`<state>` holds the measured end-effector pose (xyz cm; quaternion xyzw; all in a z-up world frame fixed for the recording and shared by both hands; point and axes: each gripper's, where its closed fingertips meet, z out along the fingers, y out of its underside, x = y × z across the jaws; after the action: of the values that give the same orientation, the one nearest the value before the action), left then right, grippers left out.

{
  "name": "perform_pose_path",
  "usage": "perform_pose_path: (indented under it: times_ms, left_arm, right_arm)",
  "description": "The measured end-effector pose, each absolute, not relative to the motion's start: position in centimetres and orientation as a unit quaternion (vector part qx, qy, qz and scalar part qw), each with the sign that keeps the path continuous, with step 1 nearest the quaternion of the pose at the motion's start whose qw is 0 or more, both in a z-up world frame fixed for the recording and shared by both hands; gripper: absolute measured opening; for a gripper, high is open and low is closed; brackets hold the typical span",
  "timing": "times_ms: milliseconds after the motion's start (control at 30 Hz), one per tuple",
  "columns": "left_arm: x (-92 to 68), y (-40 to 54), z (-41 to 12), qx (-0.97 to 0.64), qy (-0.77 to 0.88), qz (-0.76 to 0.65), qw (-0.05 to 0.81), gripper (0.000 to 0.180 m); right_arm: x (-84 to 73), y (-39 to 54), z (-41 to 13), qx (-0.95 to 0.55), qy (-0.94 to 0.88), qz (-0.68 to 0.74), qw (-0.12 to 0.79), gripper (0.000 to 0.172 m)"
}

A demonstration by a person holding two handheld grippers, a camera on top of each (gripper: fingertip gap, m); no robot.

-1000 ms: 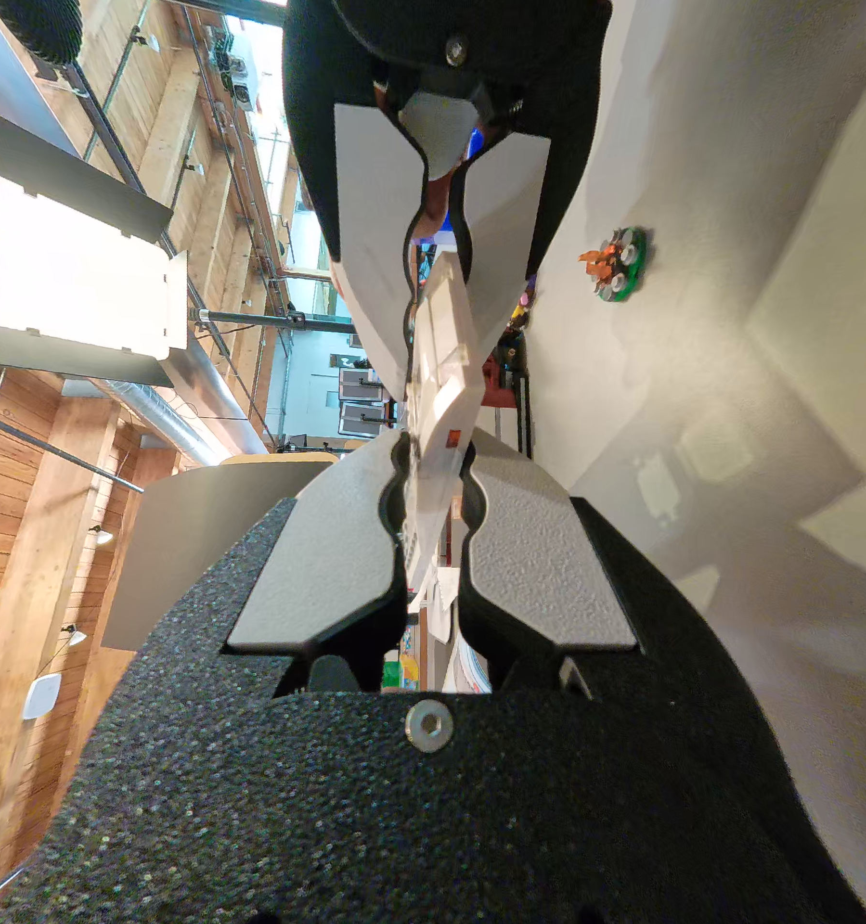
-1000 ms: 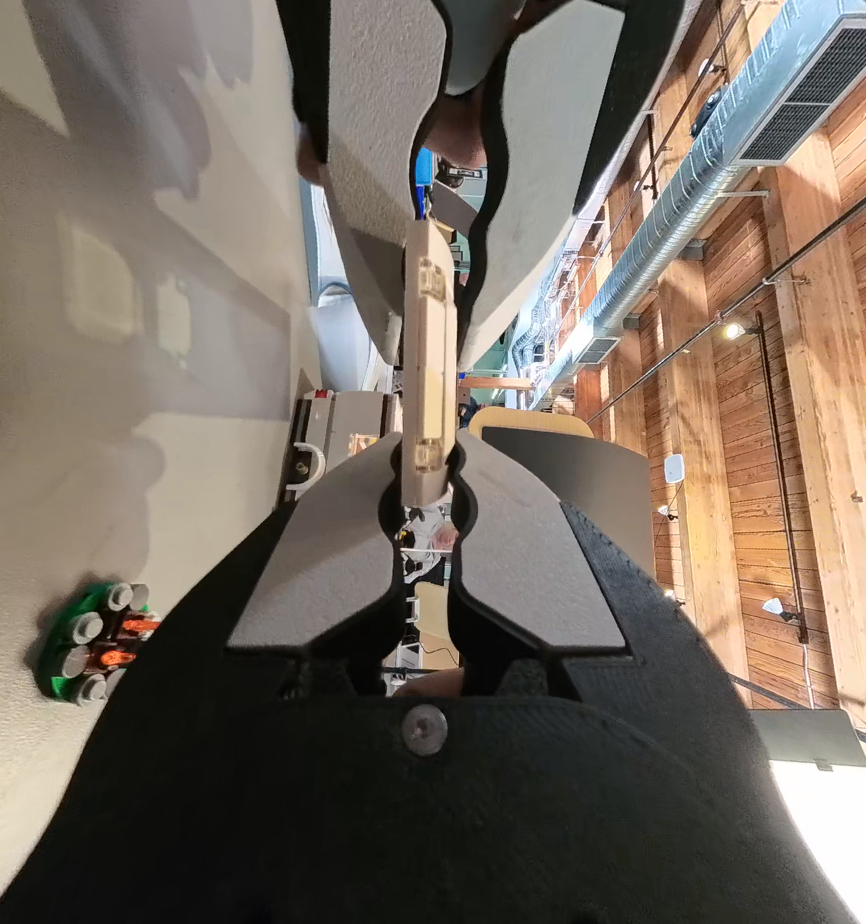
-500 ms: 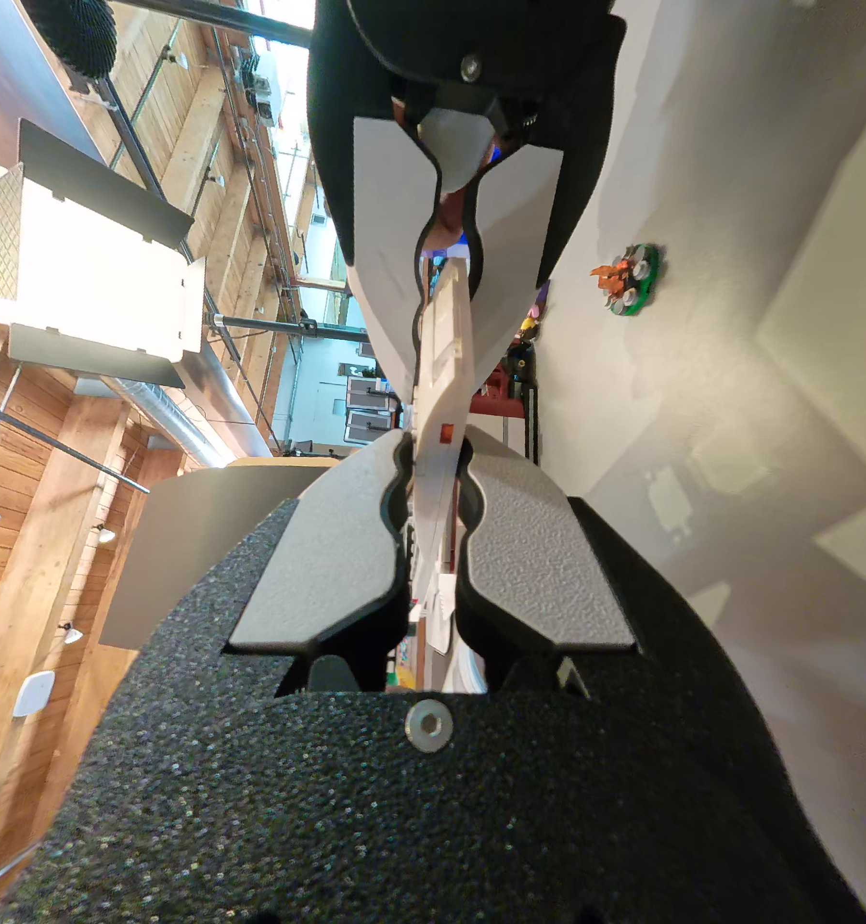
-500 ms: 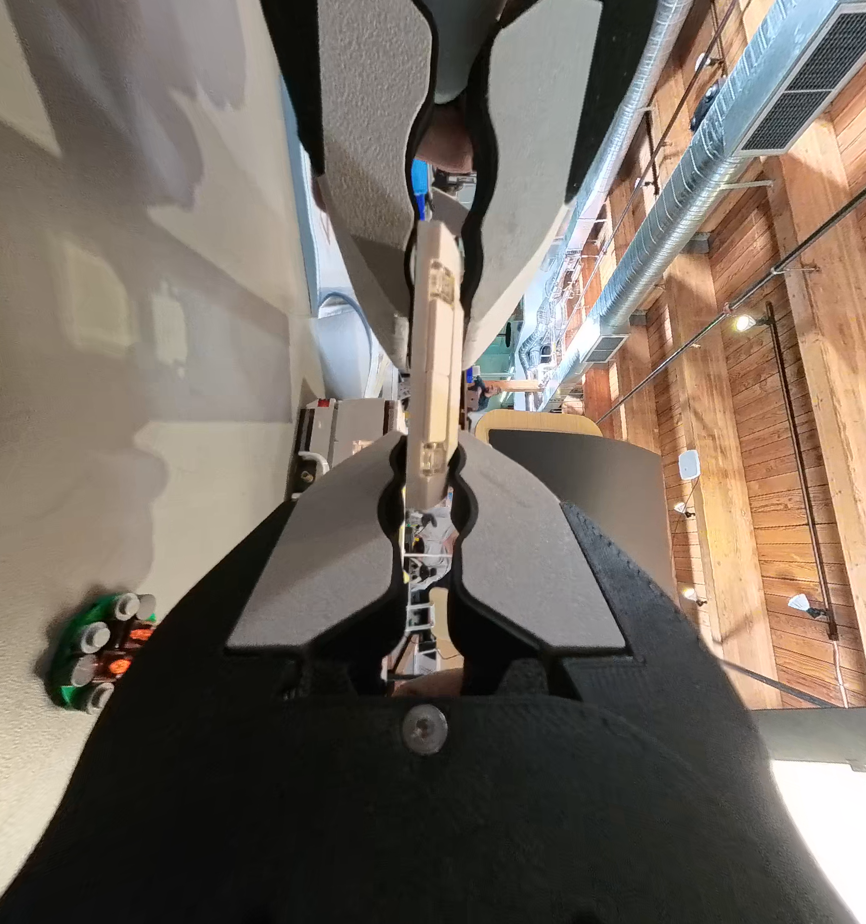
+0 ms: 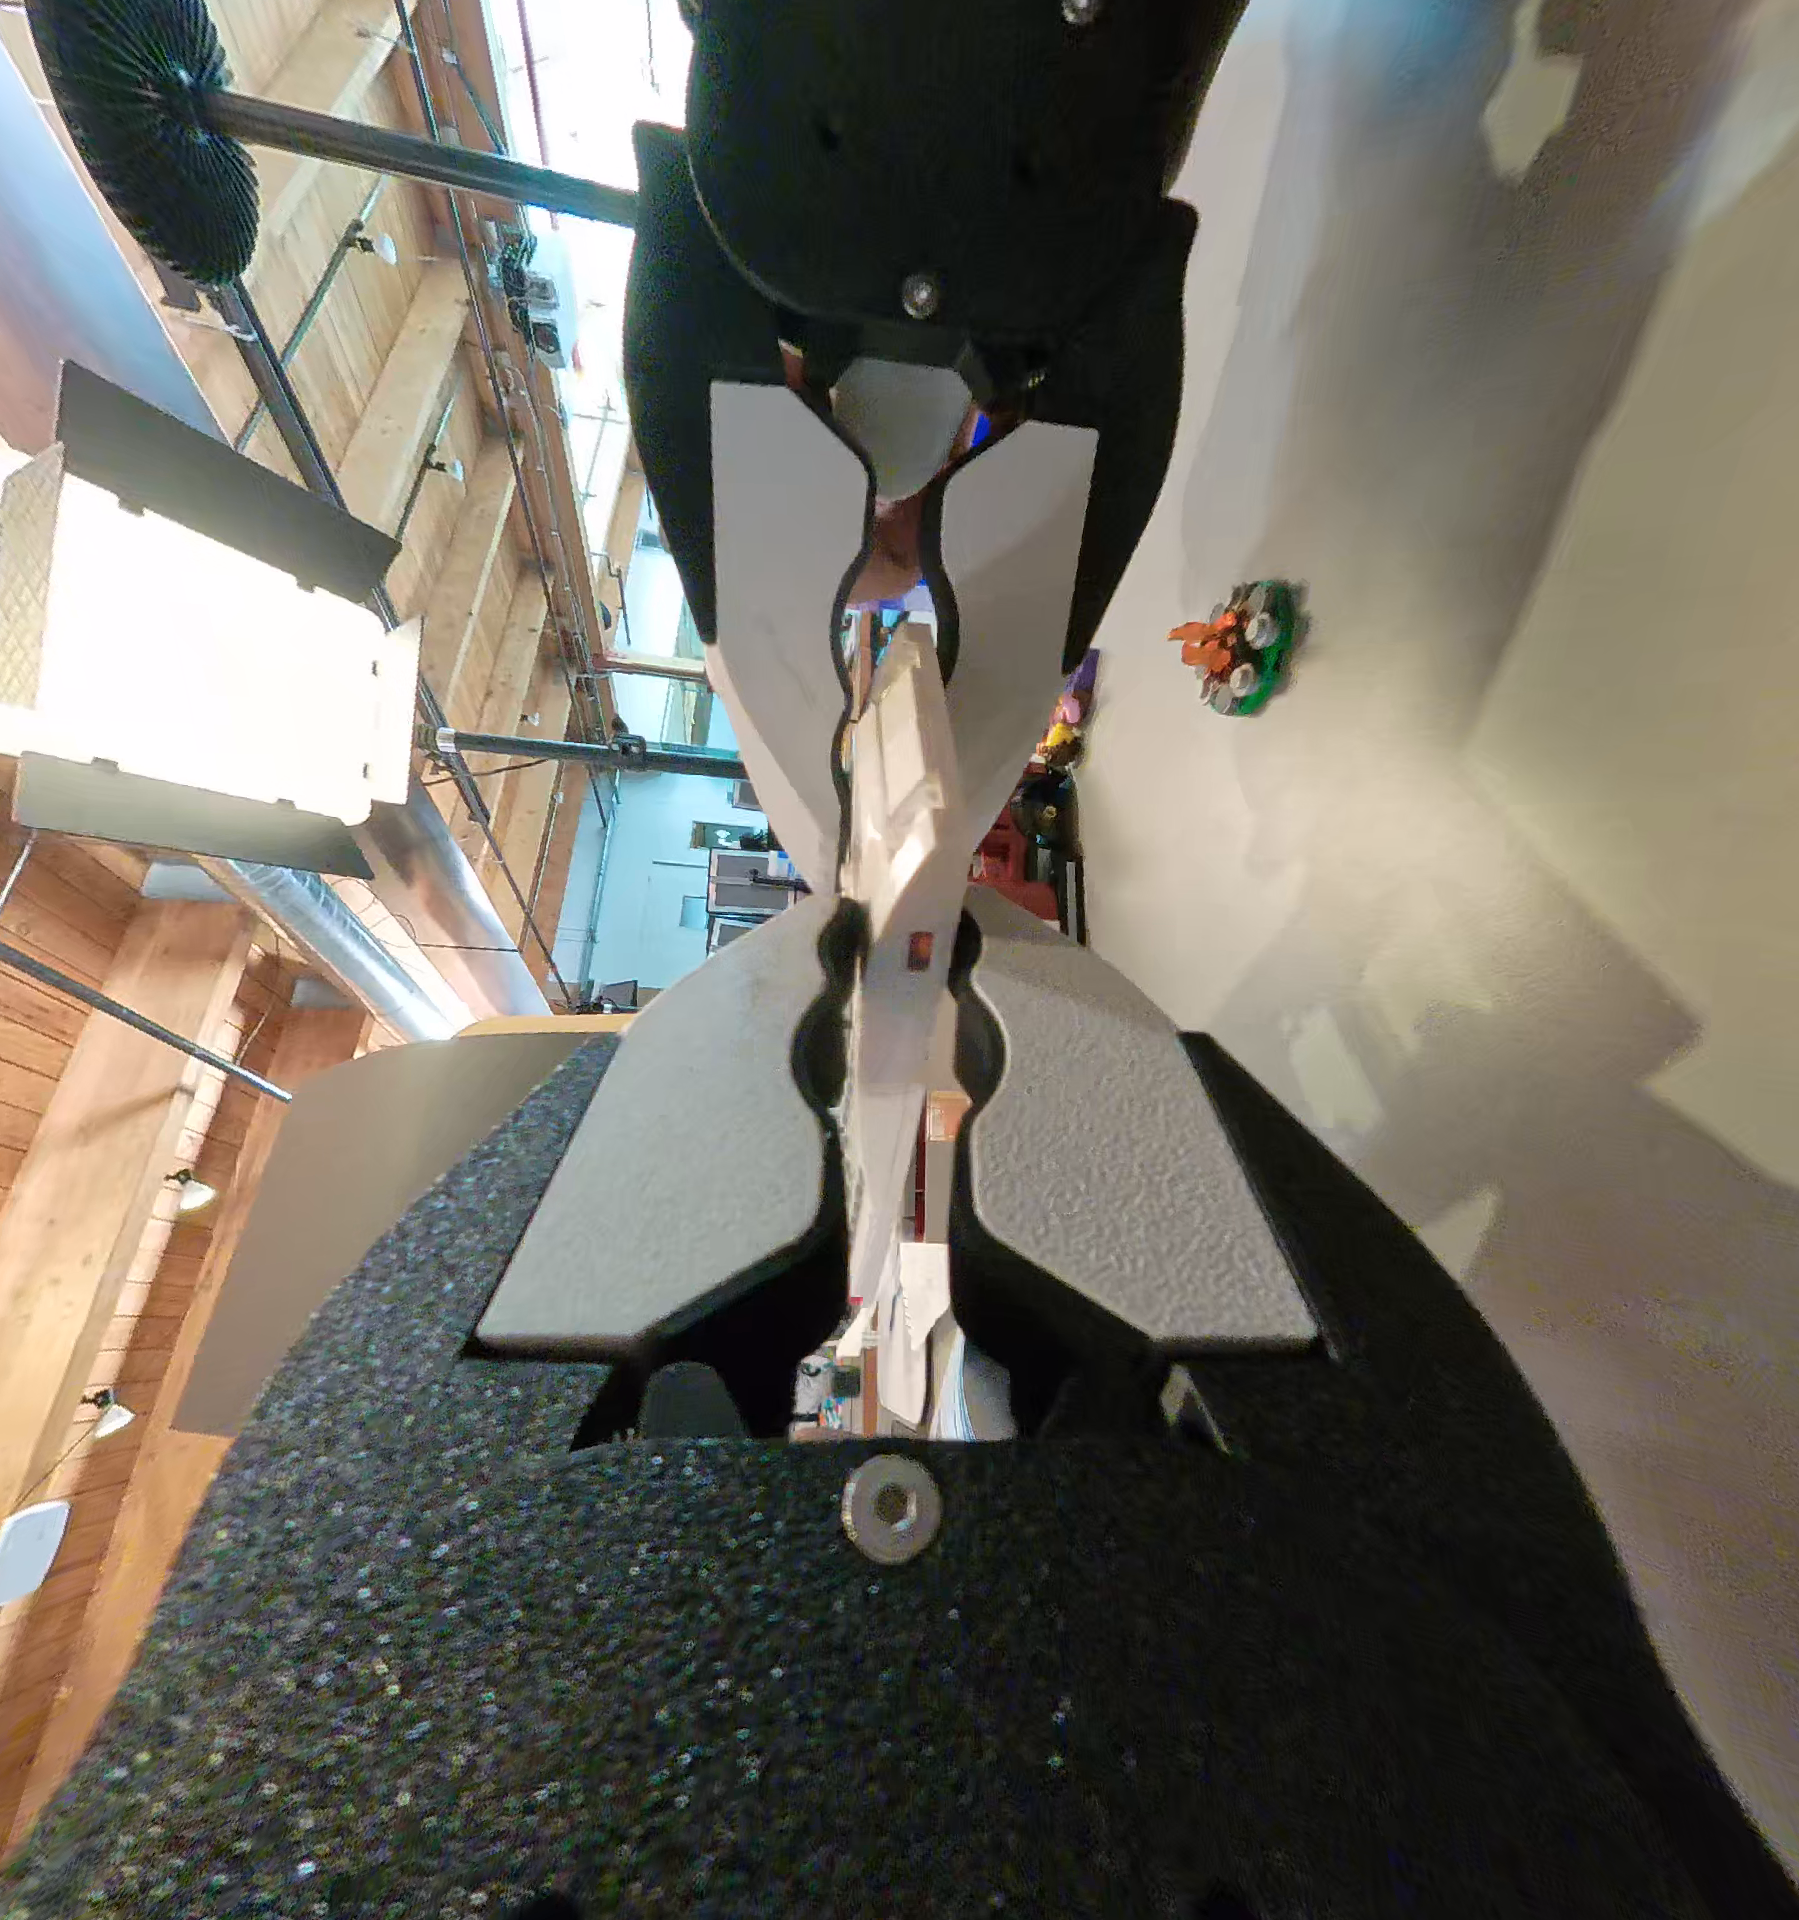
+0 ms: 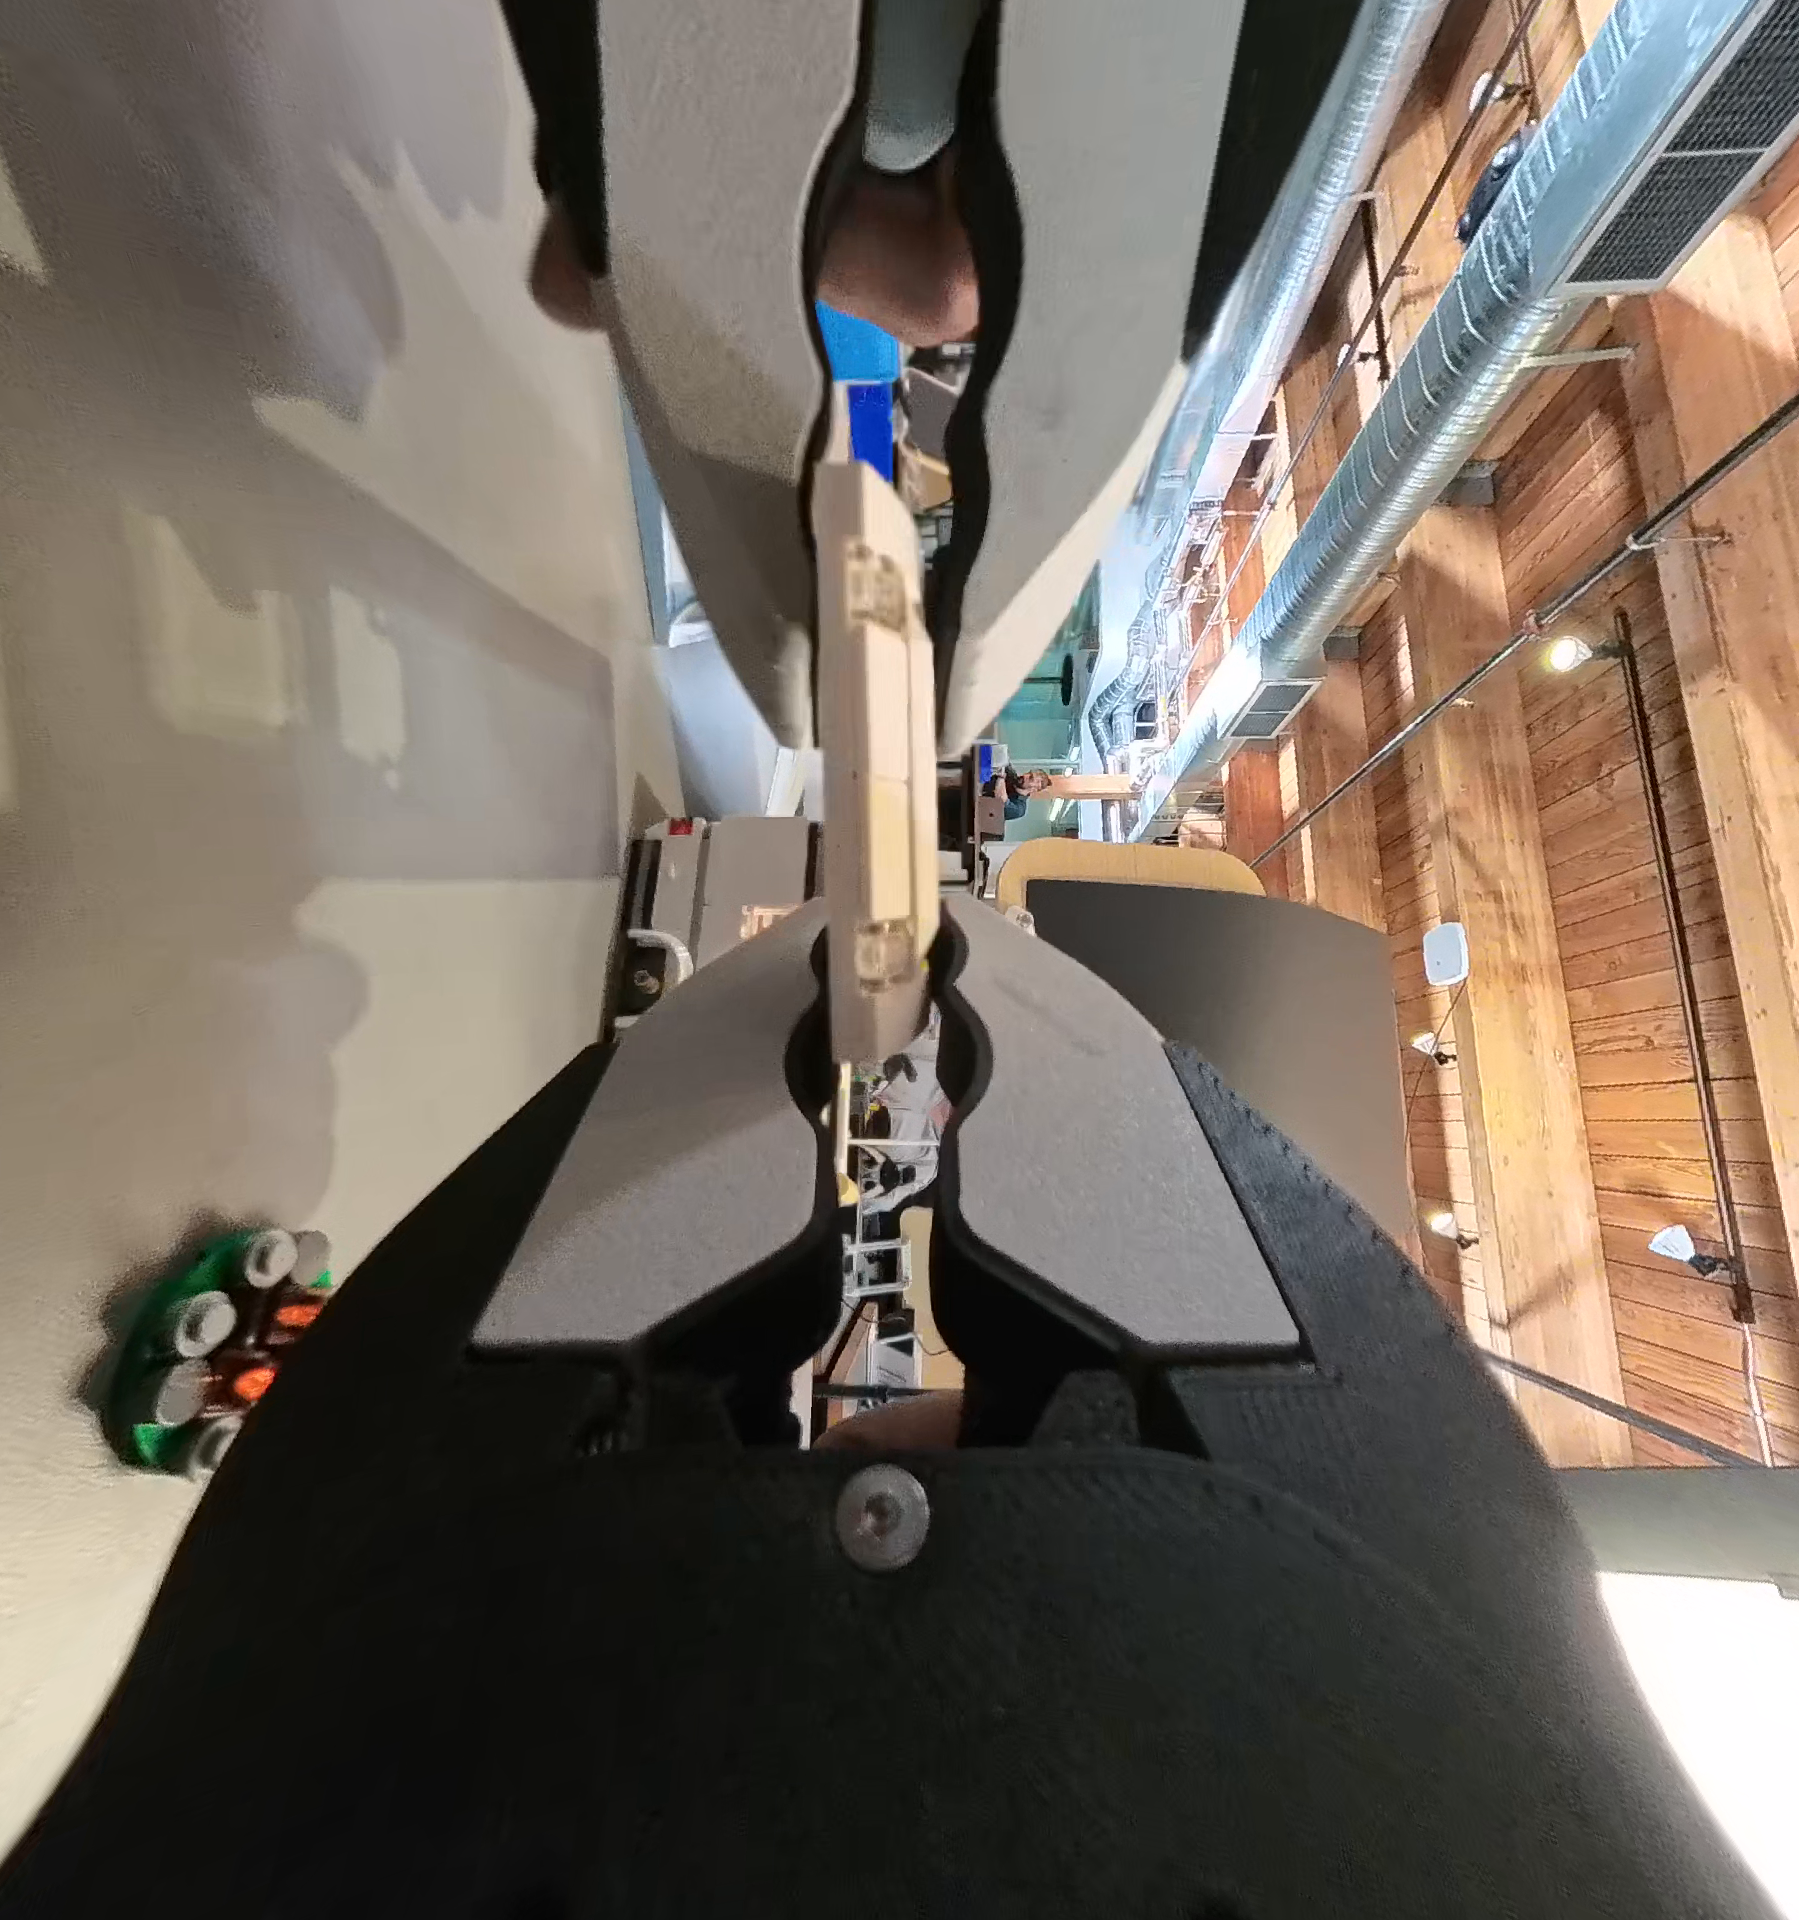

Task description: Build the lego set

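Toy brick piece [image 5: 900,821], long, flat, white to pale tan, one only, held in the air between the two hand-held grippers, well off the desk [image 5: 1497,935]. Left hand-held gripper [image 5: 900,997] grips the near end: jaws nearly closed, both grey pads [image 5: 729,1122] pressed against the flat sides, with the piece running back between the fingers. A small red mark sits on the piece just at the left fingertips. Right hand-held gripper [image 6: 879,997] grips the opposite end in the same way, its pads [image 6: 1061,1132] tight on either face. In each wrist view the other gripper faces the camera, clamped on the far end.

Reason for the hold, as a judgement: the grippers face each other end to end, so the piece is braced at both ends and can't swing or twist. In the left view the far half of the piece looks angled against the near half, so it may be two parts joined; cannot tell for sure.

Counts: two grippers, one held piece, and one small green round brick build [image 5: 1243,649] with grey studs and orange bits. That build lies alone on the pale desk, well apart from both grippers. Background: wooden ceiling, ducts [image 6: 1394,436], one bright light panel [image 5: 178,665].
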<state>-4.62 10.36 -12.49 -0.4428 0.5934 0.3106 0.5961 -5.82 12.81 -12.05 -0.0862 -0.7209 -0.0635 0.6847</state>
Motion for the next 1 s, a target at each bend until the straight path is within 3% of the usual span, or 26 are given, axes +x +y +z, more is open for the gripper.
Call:
perform_pose_path:
  times_ms: [700, 1000]
  left_arm:
    - [-4.5, 10.5, -12.1, -0.447, 0.591, 0.307, 0.597, 0.015]
    - [-6.2, 11.5, -12.2, -0.473, 0.569, 0.331, 0.586, 0.014]
  right_arm:
    - [-5.7, 12.7, -12.1, -0.094, -0.72, -0.047, 0.686, 0.014]
    - [-5.3, 11.2, -11.7, -0.071, -0.713, -0.001, 0.698, 0.03]
